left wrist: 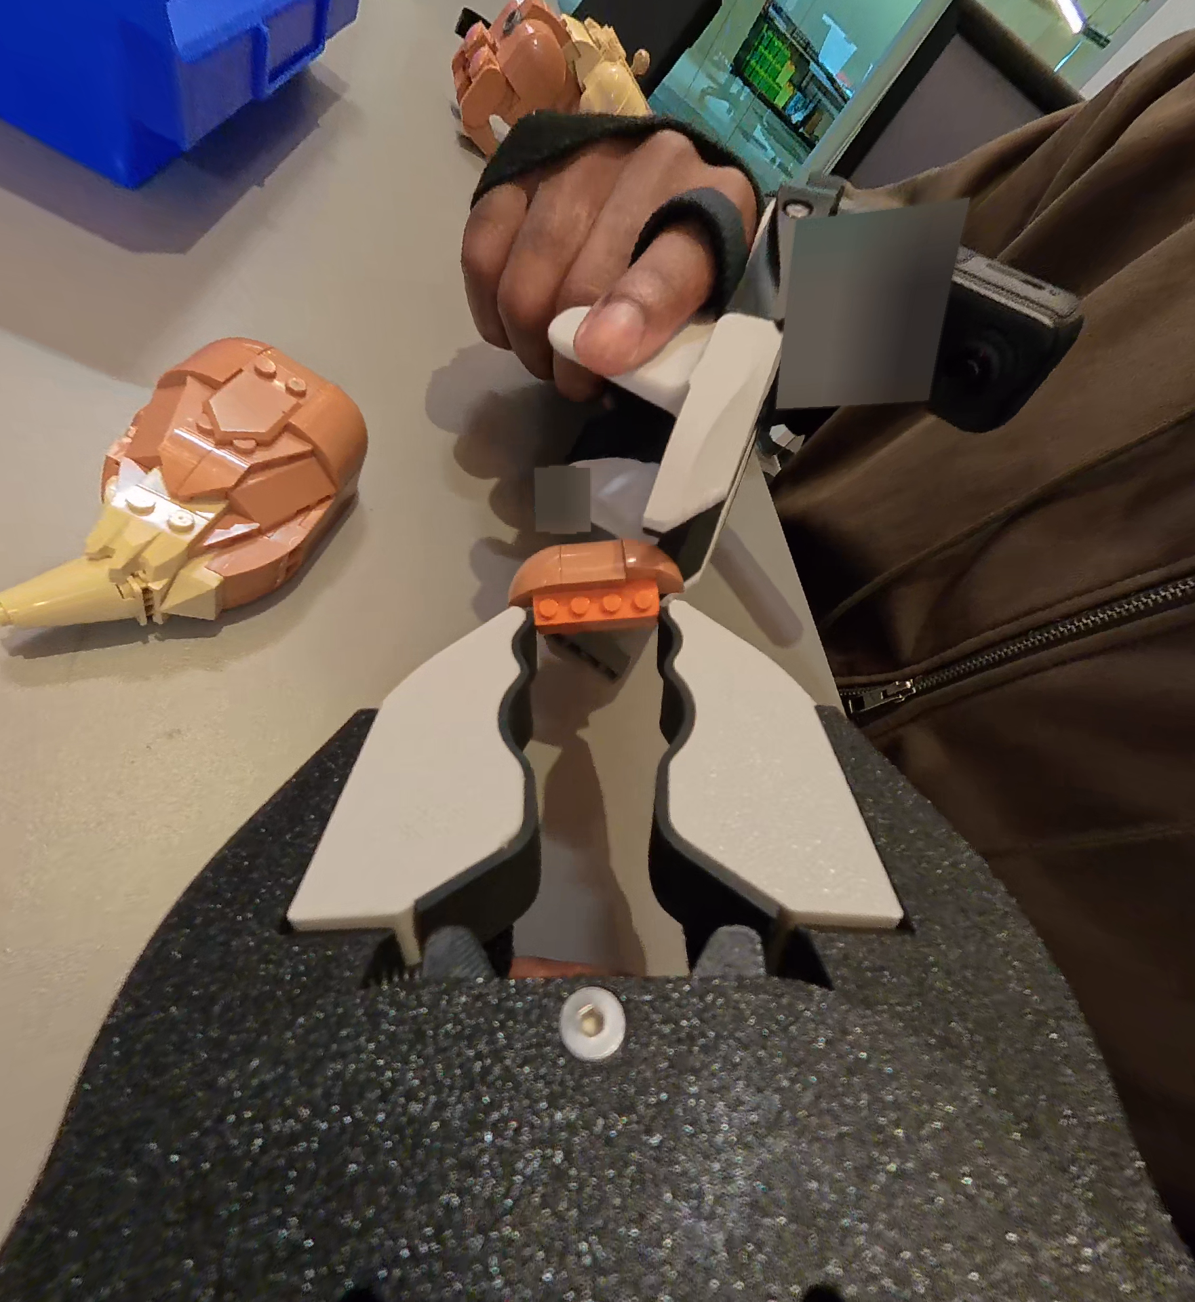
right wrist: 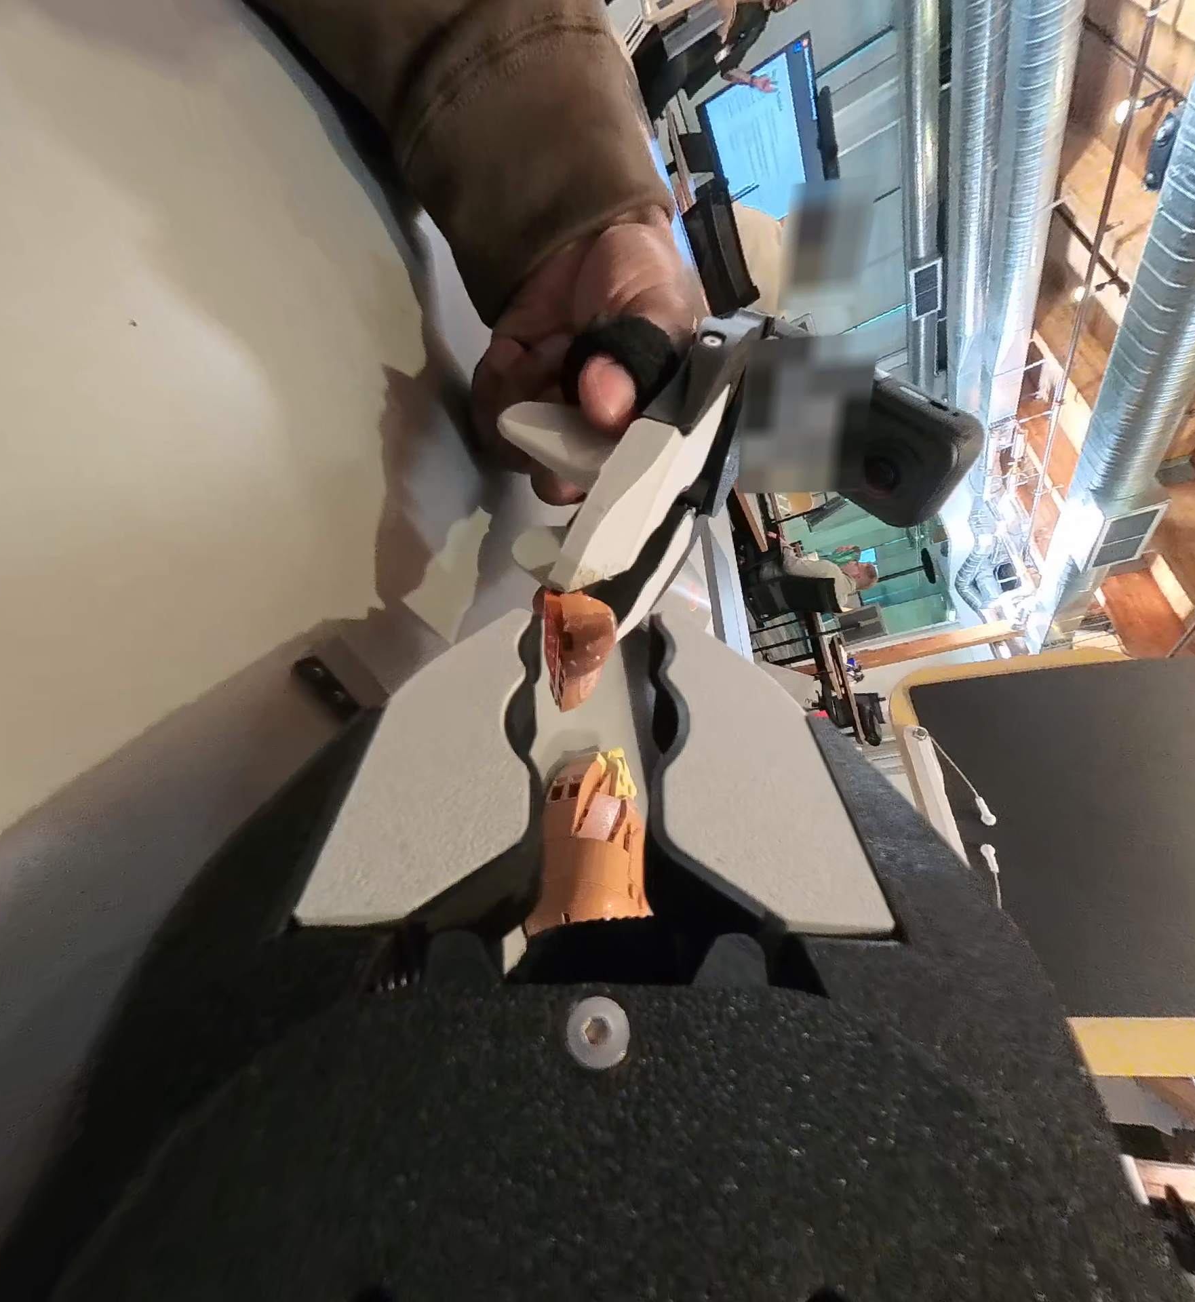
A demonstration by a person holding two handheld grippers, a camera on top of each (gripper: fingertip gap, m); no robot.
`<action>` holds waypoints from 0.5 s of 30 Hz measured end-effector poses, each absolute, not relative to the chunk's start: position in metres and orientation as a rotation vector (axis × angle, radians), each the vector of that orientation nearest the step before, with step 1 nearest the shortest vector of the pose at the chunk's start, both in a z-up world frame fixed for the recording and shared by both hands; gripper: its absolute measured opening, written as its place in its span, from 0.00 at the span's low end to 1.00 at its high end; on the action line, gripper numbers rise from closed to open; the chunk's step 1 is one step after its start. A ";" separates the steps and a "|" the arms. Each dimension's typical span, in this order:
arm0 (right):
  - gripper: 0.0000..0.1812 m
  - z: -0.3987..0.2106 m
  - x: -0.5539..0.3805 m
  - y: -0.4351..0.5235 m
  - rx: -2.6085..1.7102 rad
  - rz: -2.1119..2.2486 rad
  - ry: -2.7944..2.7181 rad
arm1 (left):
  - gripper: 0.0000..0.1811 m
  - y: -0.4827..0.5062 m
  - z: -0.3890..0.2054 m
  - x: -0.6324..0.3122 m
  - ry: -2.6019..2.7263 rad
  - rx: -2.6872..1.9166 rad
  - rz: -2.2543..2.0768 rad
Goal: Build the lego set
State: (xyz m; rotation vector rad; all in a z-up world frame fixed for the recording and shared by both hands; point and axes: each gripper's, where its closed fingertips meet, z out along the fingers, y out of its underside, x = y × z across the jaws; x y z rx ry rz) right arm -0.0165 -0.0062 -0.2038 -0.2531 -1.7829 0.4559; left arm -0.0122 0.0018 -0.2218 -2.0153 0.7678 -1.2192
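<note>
Grey and matte, the table [left wrist: 158,740] carries a blue plastic bin [left wrist: 122,77] at the far left, a brown and tan lego head with a pointed beak [left wrist: 186,493] lying on its side, and a second brown and tan lego build [left wrist: 545,70] farther back. In the left wrist view our left gripper [left wrist: 595,620] pinches a small lego piece [left wrist: 595,585], an orange studded plate under a rounded brown cap, between its fingertips [left wrist: 489,634]. The right gripper [left wrist: 679,556] comes in from above, held by a hand [left wrist: 595,246] with black straps, and its tip touches the right end of the brown cap; whether its fingers are pressed together we cannot tell from this side. In the right wrist view the fingers [right wrist: 440,740] of our right gripper [right wrist: 591,627] stand a little apart, and the small piece [right wrist: 577,655] sits near the left finger, with the left gripper [right wrist: 580,571] gripping it from above. Between the right fingers, lower down, a brown lego body [right wrist: 591,859] shows. A brown jacket [left wrist: 1038,563] fills the right side.
</note>
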 end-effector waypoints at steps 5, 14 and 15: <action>0.10 -0.205 -0.018 -0.005 -0.255 0.434 -1.772 | 0.18 0.002 -0.217 -0.011 0.755 -1.992 -1.240; 0.09 -0.204 -0.019 -0.005 -0.261 0.441 -1.753 | 0.18 0.003 -0.215 -0.012 0.735 -1.984 -1.249; 0.09 -0.204 -0.019 -0.005 -0.260 0.442 -1.754 | 0.18 0.003 -0.215 -0.012 0.735 -1.985 -1.249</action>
